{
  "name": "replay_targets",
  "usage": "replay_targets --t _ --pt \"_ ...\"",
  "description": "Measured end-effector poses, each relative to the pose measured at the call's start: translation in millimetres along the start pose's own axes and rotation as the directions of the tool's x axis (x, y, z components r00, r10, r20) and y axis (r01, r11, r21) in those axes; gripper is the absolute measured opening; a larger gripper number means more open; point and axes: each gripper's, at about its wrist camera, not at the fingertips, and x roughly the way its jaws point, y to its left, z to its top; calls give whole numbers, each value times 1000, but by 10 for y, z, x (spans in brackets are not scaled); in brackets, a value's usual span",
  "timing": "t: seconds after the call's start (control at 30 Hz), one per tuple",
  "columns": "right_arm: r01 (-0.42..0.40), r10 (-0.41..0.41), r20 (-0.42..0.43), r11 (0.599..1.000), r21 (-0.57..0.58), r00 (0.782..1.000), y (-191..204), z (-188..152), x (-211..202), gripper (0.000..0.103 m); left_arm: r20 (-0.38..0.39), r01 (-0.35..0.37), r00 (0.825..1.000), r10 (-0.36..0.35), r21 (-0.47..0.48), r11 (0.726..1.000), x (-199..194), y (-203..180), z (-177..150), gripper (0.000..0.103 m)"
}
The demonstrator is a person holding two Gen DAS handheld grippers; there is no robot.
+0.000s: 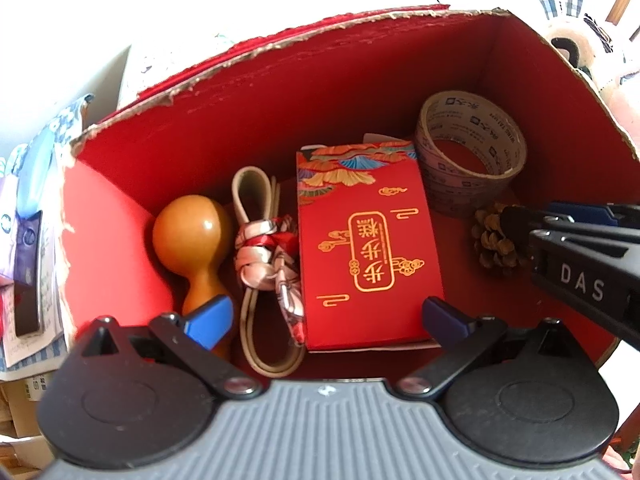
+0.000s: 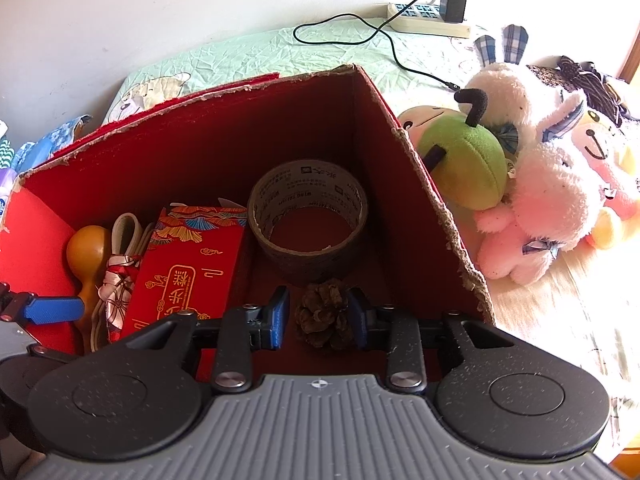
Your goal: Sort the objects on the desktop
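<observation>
An open red cardboard box (image 1: 280, 92) (image 2: 200, 140) holds a wooden gourd (image 1: 192, 240) (image 2: 86, 252), a beige strap tied with a patterned scarf (image 1: 266, 248) (image 2: 120, 280), a red and gold packet (image 1: 368, 248) (image 2: 188, 268), a tape roll (image 1: 470, 156) (image 2: 308, 216) and a pine cone (image 1: 492, 244) (image 2: 322, 314). My right gripper (image 2: 320, 314) (image 1: 518, 220) reaches into the box, its blue pads touching both sides of the pine cone low at the floor. My left gripper (image 1: 328, 320) hangs open above the packet's near end, holding nothing; one of its fingers (image 2: 52, 310) shows at the left.
Several plush toys (image 2: 540, 168) lie right of the box on a light cloth. A power strip (image 2: 428, 20) with a black cable sits at the back near the wall. Bags and packets (image 1: 28, 208) crowd the box's left side.
</observation>
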Motion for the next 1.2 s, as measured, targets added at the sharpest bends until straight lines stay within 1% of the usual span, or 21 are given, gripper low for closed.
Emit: replay_targets --t 0.03,0.13,0.4,0.57,0.67,0.93,1.2 --pt "-4 4 0 1000 -4 1000 9 -4 -2 39 1 -3 1000 3 2 1000 3 -1 1 102" --pt "-3 3 3 1000 -3 1000 12 -10 -8 39 2 -5 1000 5 11 1000 10 4 5 101" --pt "-42 42 4 999 28 999 -15 0 -60 38 -13 -7 1000 7 11 1000 13 20 7 101" --pt "-88 90 -43 996 31 995 -6 34 -84 39 -40 -9 999 9 -5 1000 5 29 -9 100" --pt "-88 89 -54 996 25 995 5 37 -71 39 -42 -17 999 17 -10 1000 9 17 -9 101" --pt "-112 116 -83 992 54 990 -47 73 -12 38 -39 -22 999 21 -14 1000 8 22 -20 101" --pt "-117 121 -89 992 50 989 -43 83 4 39 -38 -18 999 17 -33 999 15 24 2 101"
